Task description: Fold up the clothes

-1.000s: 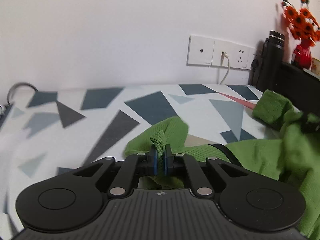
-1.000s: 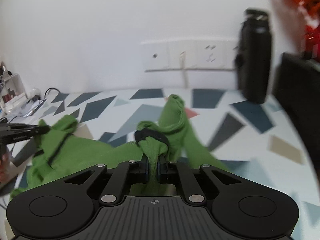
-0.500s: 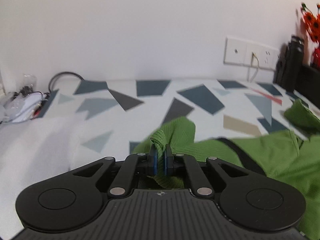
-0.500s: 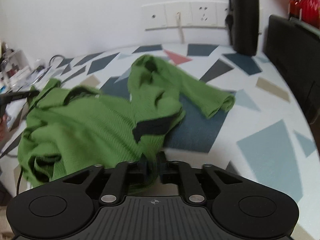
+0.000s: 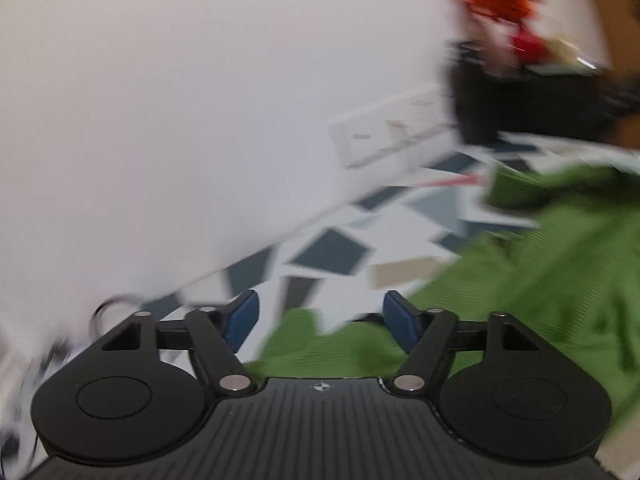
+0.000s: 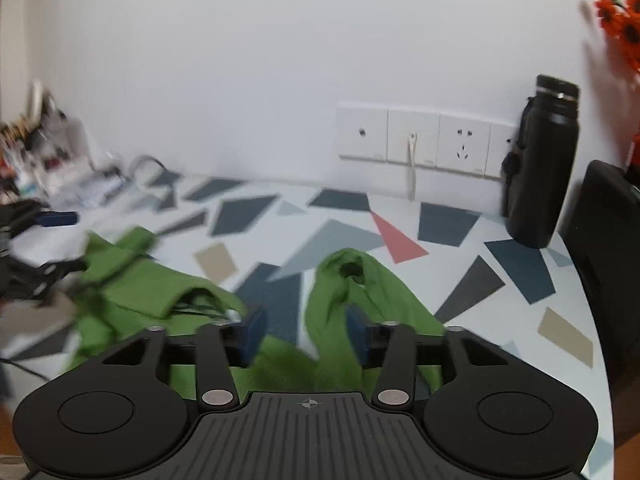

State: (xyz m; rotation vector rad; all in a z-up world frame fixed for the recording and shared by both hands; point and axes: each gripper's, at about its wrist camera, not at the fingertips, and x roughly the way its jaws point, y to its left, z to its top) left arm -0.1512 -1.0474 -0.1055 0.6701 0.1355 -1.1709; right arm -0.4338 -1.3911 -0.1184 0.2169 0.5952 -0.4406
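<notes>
A green knitted garment (image 5: 560, 280) lies crumpled on the patterned tabletop (image 5: 332, 252), filling the right of the blurred, tilted left wrist view. My left gripper (image 5: 320, 320) is open, its blue pads apart, with a flap of the green cloth lying loose below them. In the right wrist view the same garment (image 6: 132, 292) spreads to the left, and a bunched sleeve (image 6: 352, 280) rises just ahead. My right gripper (image 6: 306, 332) is open above the cloth, the sleeve lying against its right pad. The other gripper (image 6: 56, 220) shows at the far left.
A black bottle (image 6: 540, 164) stands at the back right by wall sockets (image 6: 416, 136) with a plugged cable. A dark box (image 6: 608, 240) and orange flowers (image 6: 620, 20) are at the right edge. Clutter and cables (image 6: 52, 172) sit at the back left.
Both grippers have opened and let go of the green garment, which has dropped onto the table. The left view has swung and tilted sharply; the right view has lifted towards the wall.
</notes>
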